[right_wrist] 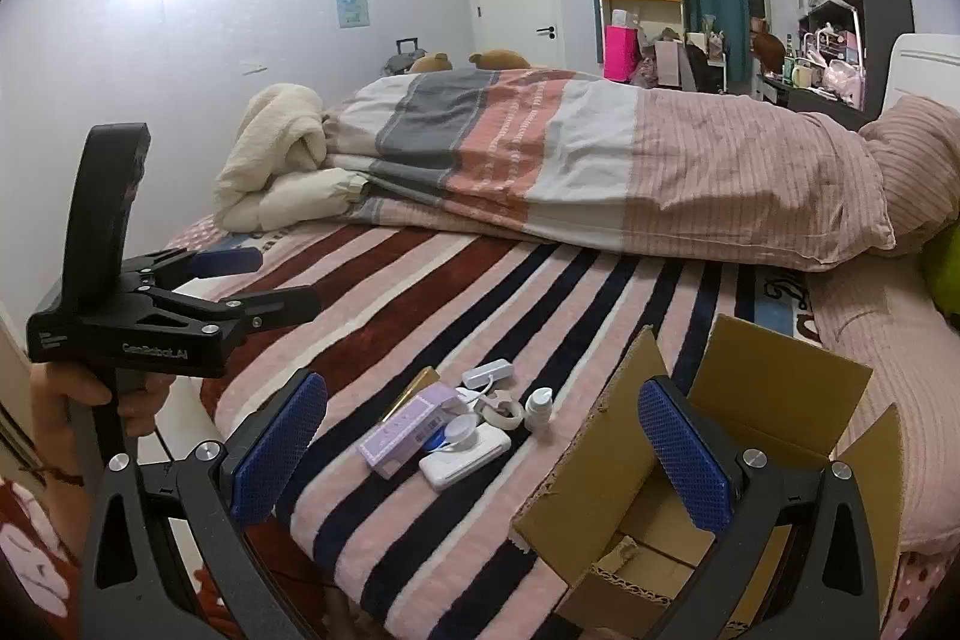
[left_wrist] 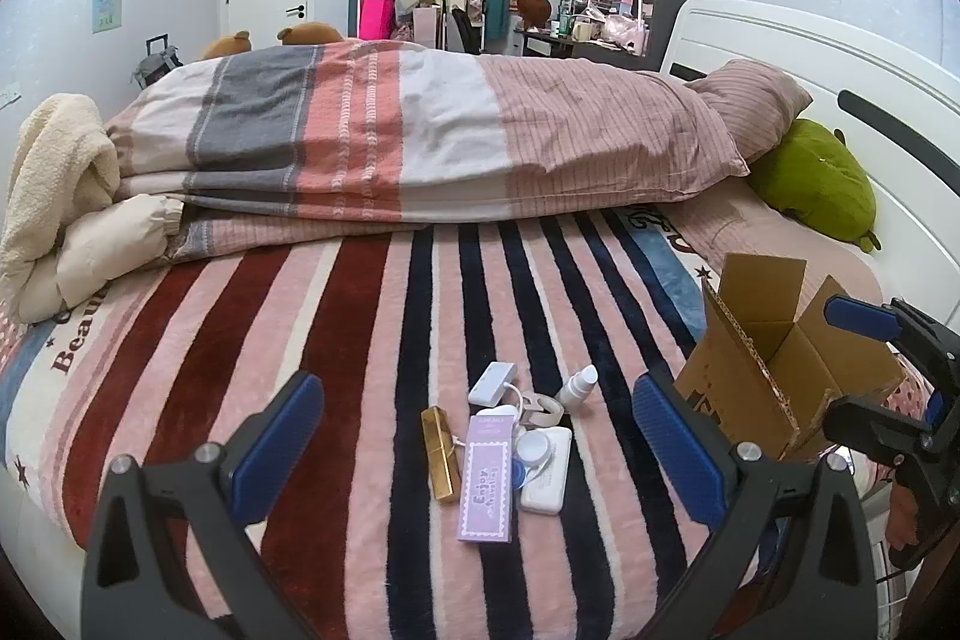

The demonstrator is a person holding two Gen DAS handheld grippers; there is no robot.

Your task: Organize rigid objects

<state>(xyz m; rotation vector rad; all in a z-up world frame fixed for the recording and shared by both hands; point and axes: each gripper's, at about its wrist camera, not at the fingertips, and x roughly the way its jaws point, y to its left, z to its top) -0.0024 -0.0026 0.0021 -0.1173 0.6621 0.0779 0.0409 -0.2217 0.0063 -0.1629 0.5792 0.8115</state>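
A small pile of objects lies on the striped blanket: a gold bar-shaped case (left_wrist: 441,454), a purple box (left_wrist: 487,478) (right_wrist: 408,427), a white power bank (left_wrist: 547,472) (right_wrist: 465,457), a white adapter (left_wrist: 492,383) (right_wrist: 487,372), a tape roll (left_wrist: 543,407) (right_wrist: 503,411) and a small white bottle (left_wrist: 577,383) (right_wrist: 538,407). An open cardboard box (left_wrist: 774,370) (right_wrist: 648,466) stands to their right. My left gripper (left_wrist: 477,439) is open and empty, just in front of the pile. My right gripper (right_wrist: 483,454) is open and empty, with its right finger over the box.
A folded striped quilt (left_wrist: 420,130) and pillow (left_wrist: 753,100) lie across the far half of the bed. A cream blanket (left_wrist: 54,178) is at the left, a green plush (left_wrist: 816,178) at the headboard. The bed's near edge is just below the pile.
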